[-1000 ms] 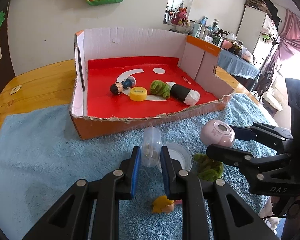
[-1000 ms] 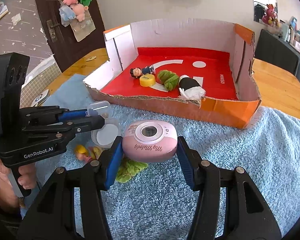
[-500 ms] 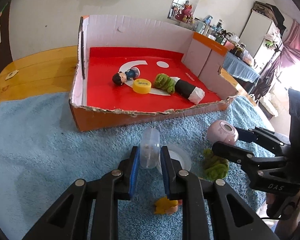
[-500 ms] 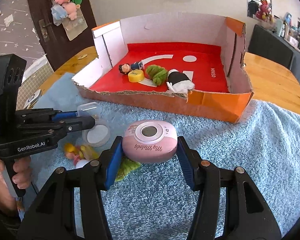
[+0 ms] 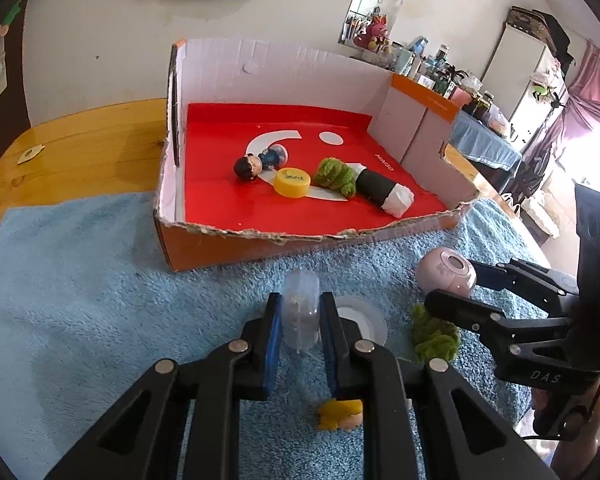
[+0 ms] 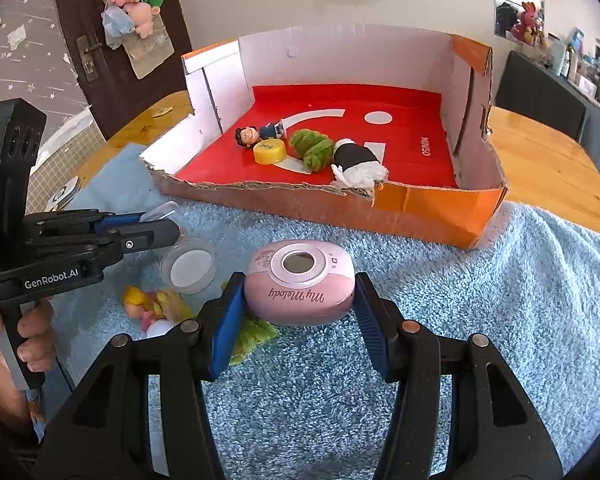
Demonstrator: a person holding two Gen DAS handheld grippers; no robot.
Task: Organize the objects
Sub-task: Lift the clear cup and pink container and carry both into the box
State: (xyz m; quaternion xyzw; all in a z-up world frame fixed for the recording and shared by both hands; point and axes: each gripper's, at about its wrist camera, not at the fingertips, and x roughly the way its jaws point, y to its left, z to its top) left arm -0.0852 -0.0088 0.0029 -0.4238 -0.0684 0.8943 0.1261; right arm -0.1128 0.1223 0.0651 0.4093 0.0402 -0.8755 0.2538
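The left gripper (image 5: pixel 299 316) squeezes a small clear jar (image 5: pixel 300 307) and the right gripper (image 6: pixel 300 308) squeezes a pink toy camera (image 6: pixel 300 282), and the open box (image 6: pixel 420 212) sits straight ahead of both pairs of jaws

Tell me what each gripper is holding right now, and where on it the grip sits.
The left gripper clamps a clear plastic capsule across its sides. The right gripper clamps a pink My Melody device at its two ends.

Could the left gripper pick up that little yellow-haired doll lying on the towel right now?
Probably not yet: the left gripper is already shut on the clear capsule, so its jaws are full. The yellow-haired doll lies unobstructed on the blue towel, beneath the gripper.
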